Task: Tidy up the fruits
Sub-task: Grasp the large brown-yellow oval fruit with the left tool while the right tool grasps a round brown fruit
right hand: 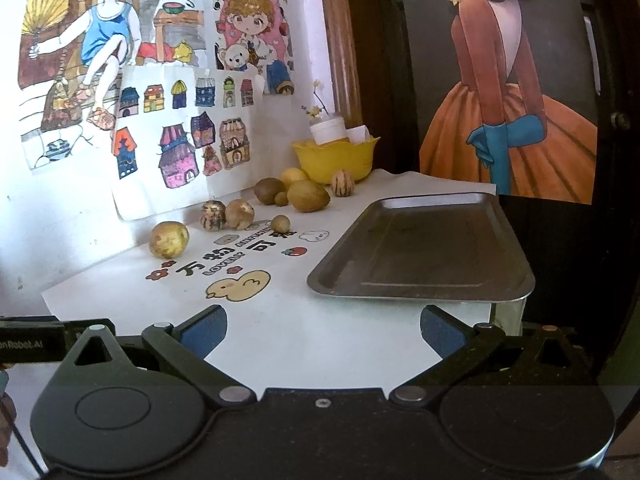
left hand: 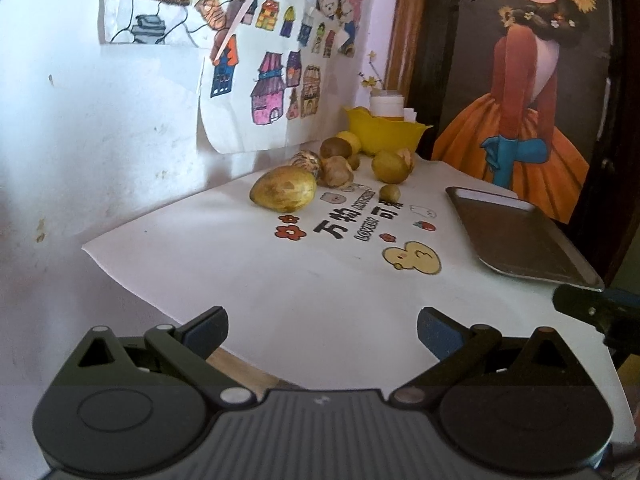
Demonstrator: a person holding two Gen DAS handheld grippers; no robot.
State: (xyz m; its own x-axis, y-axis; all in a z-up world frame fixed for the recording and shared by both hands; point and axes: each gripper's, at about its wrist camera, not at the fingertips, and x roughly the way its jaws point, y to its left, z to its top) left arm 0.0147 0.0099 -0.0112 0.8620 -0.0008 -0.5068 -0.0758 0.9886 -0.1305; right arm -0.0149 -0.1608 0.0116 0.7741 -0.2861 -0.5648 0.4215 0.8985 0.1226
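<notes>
Both hand-held grippers, left and right, are wide open and hold nothing. The fruits lie in a loose bunch on the counter, well ahead and left of the empty tray. The big fruit, lying longways, looks nearer to the left one.

You have a dull, smooth metal tray on a matt white printed sheet, a glossy yellow plastic bowl, mottled matt-skinned fruits, and paper drawings on the scuffed wall.
</notes>
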